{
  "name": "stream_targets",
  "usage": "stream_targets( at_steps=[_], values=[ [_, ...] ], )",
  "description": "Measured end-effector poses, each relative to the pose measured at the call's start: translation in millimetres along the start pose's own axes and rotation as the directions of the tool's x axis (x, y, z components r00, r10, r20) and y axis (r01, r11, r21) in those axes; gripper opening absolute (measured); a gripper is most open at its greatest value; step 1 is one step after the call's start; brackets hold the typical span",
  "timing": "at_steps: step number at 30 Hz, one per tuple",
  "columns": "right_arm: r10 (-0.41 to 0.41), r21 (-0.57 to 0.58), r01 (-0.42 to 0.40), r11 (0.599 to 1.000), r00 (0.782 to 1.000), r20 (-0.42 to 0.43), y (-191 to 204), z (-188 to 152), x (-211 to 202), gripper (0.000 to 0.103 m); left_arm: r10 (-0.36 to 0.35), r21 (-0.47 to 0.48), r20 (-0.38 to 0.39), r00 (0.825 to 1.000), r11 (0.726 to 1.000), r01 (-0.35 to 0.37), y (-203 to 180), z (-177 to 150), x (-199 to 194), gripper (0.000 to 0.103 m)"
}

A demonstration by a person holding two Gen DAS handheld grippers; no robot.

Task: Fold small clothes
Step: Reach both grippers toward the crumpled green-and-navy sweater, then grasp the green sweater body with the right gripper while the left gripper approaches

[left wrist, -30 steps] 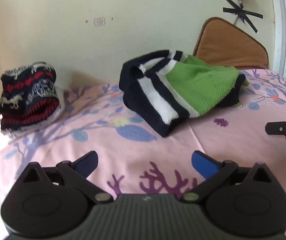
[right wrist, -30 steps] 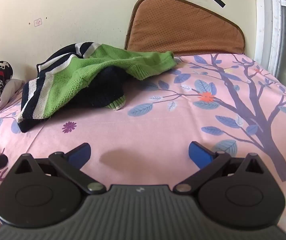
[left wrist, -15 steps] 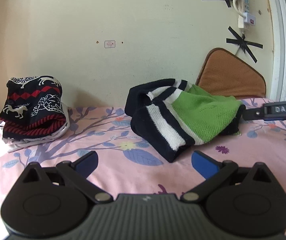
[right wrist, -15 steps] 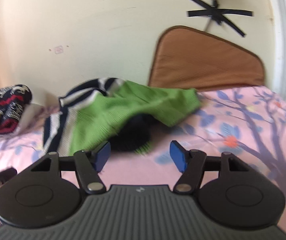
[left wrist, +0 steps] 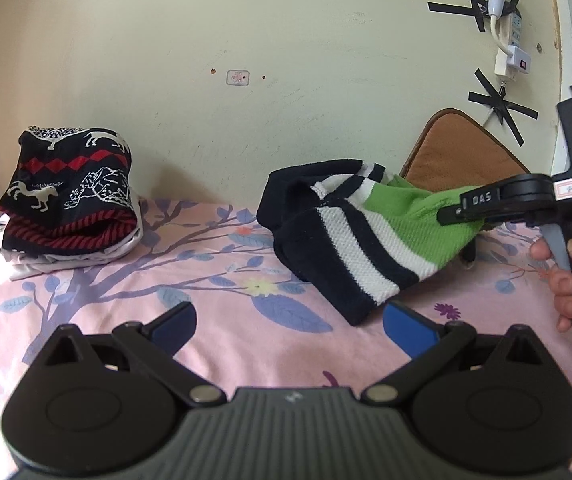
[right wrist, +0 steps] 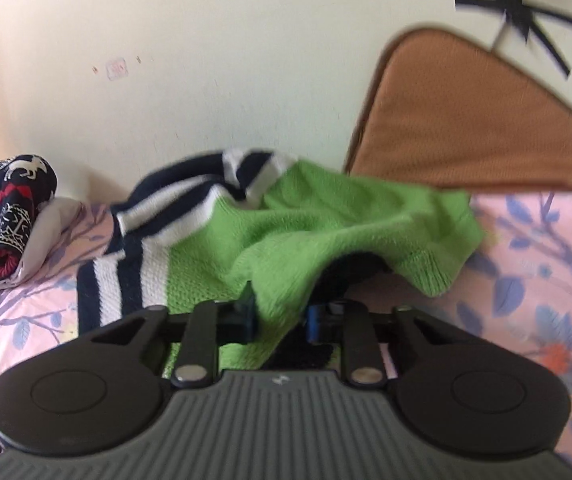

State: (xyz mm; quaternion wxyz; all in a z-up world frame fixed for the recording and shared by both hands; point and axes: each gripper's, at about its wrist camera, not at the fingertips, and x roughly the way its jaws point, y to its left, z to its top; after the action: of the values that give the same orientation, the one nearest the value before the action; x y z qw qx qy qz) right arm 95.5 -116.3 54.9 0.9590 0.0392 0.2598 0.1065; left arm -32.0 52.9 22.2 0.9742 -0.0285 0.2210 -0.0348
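Between the right gripper's [right wrist: 279, 316] blue fingers sits a fold of green knit — they're pinched in on the sweater [right wrist: 286, 236] edge, cloth bunched up btwn the pads. Picture's a bit blurred, but the grasp looks real. From the left wrist view the right tool reaches in from the side w/ its tip on the green end of the sweater [left wrist: 370, 236].

Left gripper [left wrist: 289, 326] hangs back, fingers spread wide, nothing btwn them, just pink flowered bedsheet [left wrist: 213, 280] ahead. Sweater lies crumpled ahead of those fingers and a little right, well apart.

Handling, my read: it's a chunky knit, soft, floppy, light-ish but bulky. Won't slip much, the ribbed texture grips. It'll sag and stretch if lifted by one point, so best taken at two edges: hem corner or shoulder, one per tool. Left should go for the navy-and-white striped end nearest its fingers.

Materials: green body w/ navy and white bands, coarse waffle-like stitch. Far left of the left fingers, a dark patterned sweater [left wrist: 67, 188], red zigzags and white horses, sits folded in a rounded stack on sth white. Brown padded cushion [right wrist: 474, 120] leans on the wall behind.
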Motion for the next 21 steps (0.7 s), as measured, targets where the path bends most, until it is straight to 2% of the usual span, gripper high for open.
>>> stream_targets(
  at_steps=[2,6,11,13,15,18,21],
  values=[
    [0.01,-0.021,-0.009,1.0,0.999,0.045,-2.1,6.0,-18.0,0.018,-0.004,-0.008,-0.002,1.0,1.0,0.004,2.0,0.3,0.2,0.103],
    [0.084,-0.027,-0.081,0.996,0.989,0.124,-3.3,21.6,-57.7,0.017,-0.004,-0.006,0.005,1.0,1.0,0.005,0.0,-1.8,-1.0,0.103],
    [0.224,-0.046,-0.219,0.975,0.953,0.204,0.1,36.8,-99.0,0.017,-0.009,-0.006,0.017,1.0,1.0,0.009,0.1,-2.6,-3.3,0.103],
    [0.3,-0.062,-0.293,0.954,0.94,0.161,7.2,35.5,-97.9,0.02,-0.011,-0.008,0.019,1.0,1.0,0.011,0.6,-3.0,-3.9,0.103],
    [0.345,-0.066,-0.341,0.938,0.935,0.083,13.9,28.2,-89.5,0.032,-0.01,-0.009,0.02,1.0,1.0,0.011,0.9,-3.5,-4.2,0.103],
    [0.325,-0.087,-0.325,0.942,0.946,-0.007,21.9,11.8,-77.7,0.04,-0.009,-0.012,0.022,1.0,1.0,0.009,-0.2,-1.2,-4.4,0.103],
    [0.308,-0.037,-0.308,0.951,0.951,-0.007,9.7,0.1,-84.0,0.041,-0.01,-0.013,0.023,1.0,1.0,0.01,-0.4,-1.4,-4.5,0.103]
  ],
)
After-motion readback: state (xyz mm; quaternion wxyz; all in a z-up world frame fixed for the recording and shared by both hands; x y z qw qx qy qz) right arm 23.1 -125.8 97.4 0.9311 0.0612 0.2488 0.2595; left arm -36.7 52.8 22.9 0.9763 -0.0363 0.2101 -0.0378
